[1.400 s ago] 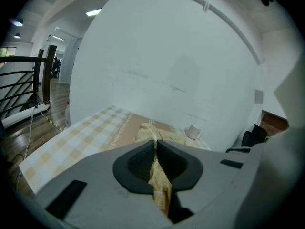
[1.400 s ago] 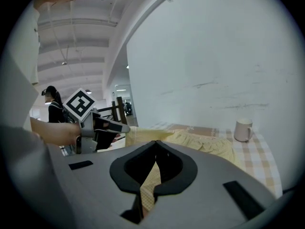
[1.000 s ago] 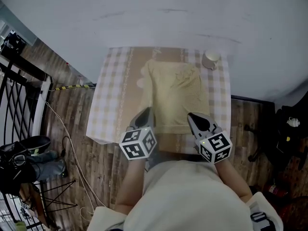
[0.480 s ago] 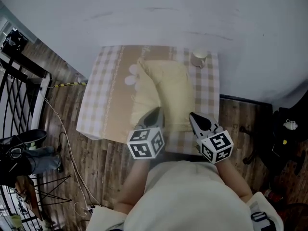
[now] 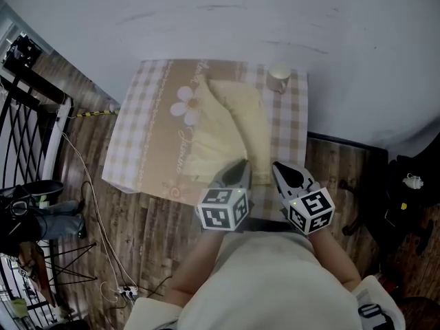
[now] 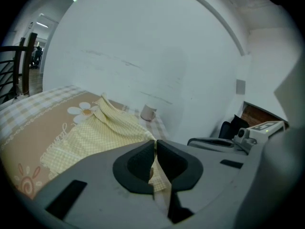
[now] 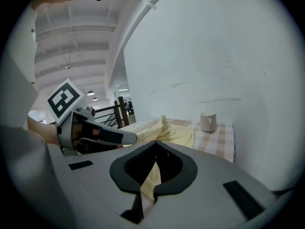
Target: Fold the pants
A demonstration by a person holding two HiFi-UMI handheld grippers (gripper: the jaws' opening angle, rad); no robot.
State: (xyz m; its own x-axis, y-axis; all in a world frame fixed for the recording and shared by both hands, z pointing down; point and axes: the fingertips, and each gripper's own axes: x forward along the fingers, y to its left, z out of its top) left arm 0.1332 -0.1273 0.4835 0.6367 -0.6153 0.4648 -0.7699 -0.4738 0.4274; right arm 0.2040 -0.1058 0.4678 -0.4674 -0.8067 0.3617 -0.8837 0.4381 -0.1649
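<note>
Pale yellow checked pants (image 5: 230, 126) lie on the table (image 5: 148, 136), bunched lengthwise with a raised fold running from the far end toward me. My left gripper (image 5: 242, 165) is shut on the near hem, cloth pinched between its pads (image 6: 155, 157). Close beside it on the right, my right gripper (image 5: 277, 166) is shut on another part of that near hem, with checked cloth (image 7: 153, 175) hanging from its jaws. In the right gripper view the left gripper (image 7: 128, 138) shows just to the left. The pants (image 6: 105, 128) stretch away from both grippers toward the wall.
A white mug (image 5: 279, 78) stands at the table's far right corner, also the mug (image 7: 208, 121) in the right gripper view. The tablecloth is beige with a white flower print (image 5: 185, 104) and checked edges. A black railing (image 5: 27, 115) and cables lie left; dark items on the floor right.
My left gripper has carried its hem to the right, close to the right gripper. The pants have folded narrower, uncovering the flower print on the left of the cloth.
</note>
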